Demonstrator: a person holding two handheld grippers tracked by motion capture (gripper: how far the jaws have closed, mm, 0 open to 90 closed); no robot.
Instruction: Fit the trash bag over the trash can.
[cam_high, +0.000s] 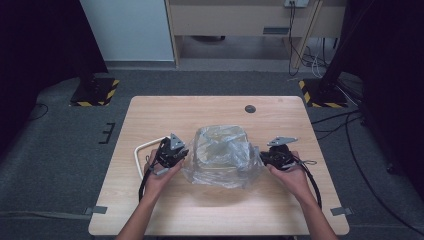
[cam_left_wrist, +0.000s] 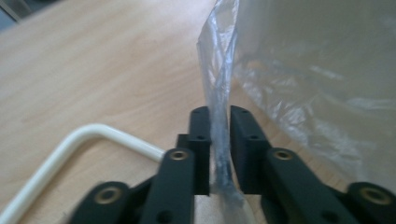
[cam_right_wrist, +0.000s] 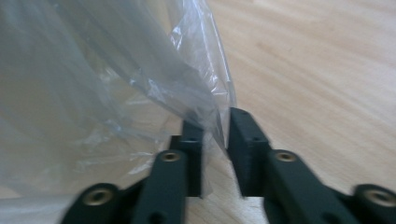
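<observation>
Lying crumpled mid-table on the light wooden table: clear plastic bag. Flanking its left and right edges, jaws standing slightly parted with film loose between them, not clamped: left gripper, right gripper. Risking film slipping free on any pull before closing, or snagging the white tube near left. Surrounding: grey carpet, cables far right.

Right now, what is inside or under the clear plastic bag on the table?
Through the clear plastic bag a pale rounded-square frame shows, apparently under or inside it; crumpled film blurs which. A matching white frame lies beside the left gripper.
</observation>
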